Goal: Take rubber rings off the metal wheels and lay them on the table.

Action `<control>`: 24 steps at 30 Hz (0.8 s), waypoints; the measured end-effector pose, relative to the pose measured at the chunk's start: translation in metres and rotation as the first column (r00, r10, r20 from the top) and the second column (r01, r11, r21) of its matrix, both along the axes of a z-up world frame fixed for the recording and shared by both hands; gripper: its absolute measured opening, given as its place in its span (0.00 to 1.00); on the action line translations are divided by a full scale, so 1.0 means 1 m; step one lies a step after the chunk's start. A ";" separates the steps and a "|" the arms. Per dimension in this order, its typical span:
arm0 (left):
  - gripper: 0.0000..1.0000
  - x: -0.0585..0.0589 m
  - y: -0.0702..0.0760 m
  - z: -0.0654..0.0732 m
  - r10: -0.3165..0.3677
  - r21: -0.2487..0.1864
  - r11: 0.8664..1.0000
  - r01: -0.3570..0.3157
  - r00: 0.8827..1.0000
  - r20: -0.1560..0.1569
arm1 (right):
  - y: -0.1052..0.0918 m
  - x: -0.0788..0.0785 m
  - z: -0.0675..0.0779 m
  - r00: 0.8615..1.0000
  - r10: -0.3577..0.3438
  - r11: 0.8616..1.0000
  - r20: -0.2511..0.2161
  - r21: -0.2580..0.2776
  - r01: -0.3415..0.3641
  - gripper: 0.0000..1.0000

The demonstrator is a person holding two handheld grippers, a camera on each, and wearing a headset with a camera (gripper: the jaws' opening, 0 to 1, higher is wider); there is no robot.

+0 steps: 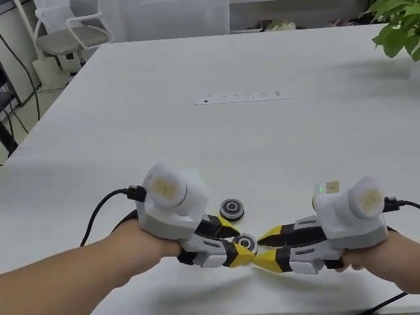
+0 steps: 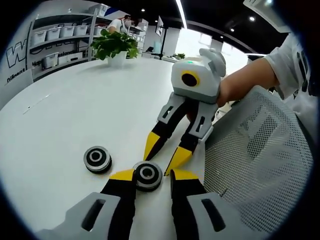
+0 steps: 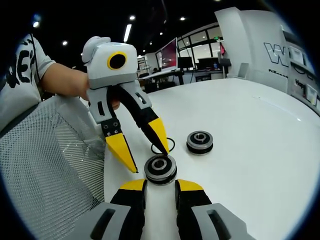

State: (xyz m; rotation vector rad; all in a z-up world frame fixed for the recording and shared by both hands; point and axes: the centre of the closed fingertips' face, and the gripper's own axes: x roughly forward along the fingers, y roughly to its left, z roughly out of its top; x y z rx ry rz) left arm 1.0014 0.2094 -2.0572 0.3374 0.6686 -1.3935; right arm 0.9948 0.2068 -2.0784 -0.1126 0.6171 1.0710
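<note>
- The left claw [image 1: 241, 244] and the right claw [image 1: 258, 249] meet tip to tip close to the near edge of the white worktop [image 1: 197, 138], about midway along it.
- A metal wheel [image 1: 246, 243] with a dark outer band lies flat on the worktop between them.
- The left claw is open. Its jaws stand one on each side of this wheel, and in the left gripper view a sliver of white shows beside one of them.
- The right claw is open too. Its jaws are parted to about the wheel's width and reach it from the opposite side.
- A second wheel [image 1: 231, 209] lies flat just beyond the first, toward the far edge, apart from both claws.
- In the right gripper view a thin black ring [image 3: 173, 145] lies flat between the two wheels, partly hidden behind a jaw of the left claw.
- A power strip [image 1: 243, 98] lies further toward the far edge.
- A plant [image 1: 397, 29] stands at the far right corner.
</note>
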 end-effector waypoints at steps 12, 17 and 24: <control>0.13 0.002 0.001 -0.004 -0.015 0.017 1.000 0.014 0.997 0.071 | 0.001 0.000 0.000 1.000 0.001 1.000 0.002 0.000 -0.001 0.20; 0.08 0.005 0.000 -0.005 -0.021 0.029 0.999 0.017 0.992 0.123 | 0.002 0.000 0.000 1.000 0.005 1.000 0.007 -0.002 -0.005 0.19; 0.08 0.004 -0.001 -0.006 -0.043 0.031 0.999 0.038 0.982 0.185 | 0.003 0.003 0.001 1.000 0.004 1.000 0.026 -0.014 -0.004 0.20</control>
